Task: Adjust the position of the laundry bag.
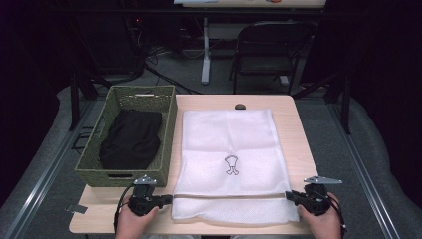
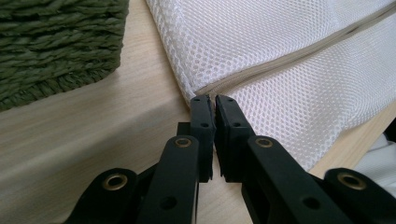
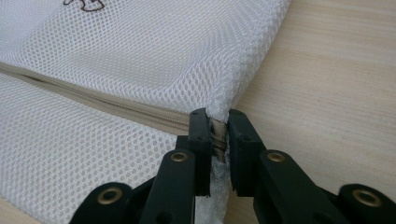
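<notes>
Right gripper pinching zipper end

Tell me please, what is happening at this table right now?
A person holds a tool in each hand at the two ends of the zipper on a white mesh laundry bag lying flat on the table. The right tool is shut on the bag's edge at the zipper end. The left tool is shut at the other end. Black clothing lies in the green basket beside it.

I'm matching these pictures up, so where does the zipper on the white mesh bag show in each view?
High view: zipper runs across the near table, between both grippers.
Left gripper view: upper right, slanting down to the jaws.
Right gripper view: left, ending between the jaws.
Shared landmark: white mesh bag.
</notes>
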{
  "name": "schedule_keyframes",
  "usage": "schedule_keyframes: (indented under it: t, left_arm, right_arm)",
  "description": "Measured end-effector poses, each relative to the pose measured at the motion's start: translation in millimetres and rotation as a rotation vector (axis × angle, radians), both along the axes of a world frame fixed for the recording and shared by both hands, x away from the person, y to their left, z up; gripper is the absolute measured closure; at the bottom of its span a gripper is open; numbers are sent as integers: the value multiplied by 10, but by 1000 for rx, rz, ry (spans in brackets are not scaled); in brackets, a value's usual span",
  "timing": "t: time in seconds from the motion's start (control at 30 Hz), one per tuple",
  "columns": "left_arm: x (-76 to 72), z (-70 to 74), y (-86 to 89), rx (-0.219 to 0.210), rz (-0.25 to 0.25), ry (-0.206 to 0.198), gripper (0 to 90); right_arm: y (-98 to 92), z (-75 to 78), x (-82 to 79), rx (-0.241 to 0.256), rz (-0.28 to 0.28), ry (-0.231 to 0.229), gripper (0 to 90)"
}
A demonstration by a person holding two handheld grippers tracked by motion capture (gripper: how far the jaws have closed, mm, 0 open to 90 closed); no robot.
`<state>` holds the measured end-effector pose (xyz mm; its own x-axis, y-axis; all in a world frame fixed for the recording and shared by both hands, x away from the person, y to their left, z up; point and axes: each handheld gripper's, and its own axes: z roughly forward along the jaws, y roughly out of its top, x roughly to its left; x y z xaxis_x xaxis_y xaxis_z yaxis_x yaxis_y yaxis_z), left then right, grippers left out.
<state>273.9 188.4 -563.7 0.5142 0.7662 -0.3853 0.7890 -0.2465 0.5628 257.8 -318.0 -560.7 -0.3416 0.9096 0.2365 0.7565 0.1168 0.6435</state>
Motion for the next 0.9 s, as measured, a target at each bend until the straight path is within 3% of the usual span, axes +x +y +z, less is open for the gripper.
schedule_keyframes:
  t: [0.13, 0.47, 0.63, 0.9]
  left_arm:
    - [11, -18, 11, 3, 10, -2, 858]
    - [22, -3, -56, 49, -2, -54, 859]
    - [25, -10, -46, 46, -3, -51, 857]
    - [-13, -8, -21, 18, -18, -66, 691]
  right_arm:
    - [10, -34, 7, 3, 0, 9, 768]
    - [9, -43, 27, 10, -5, 1, 773]
    - [-9, -45, 16, 14, -9, 4, 742]
    - [-60, -38, -30, 18, -17, -37, 589]
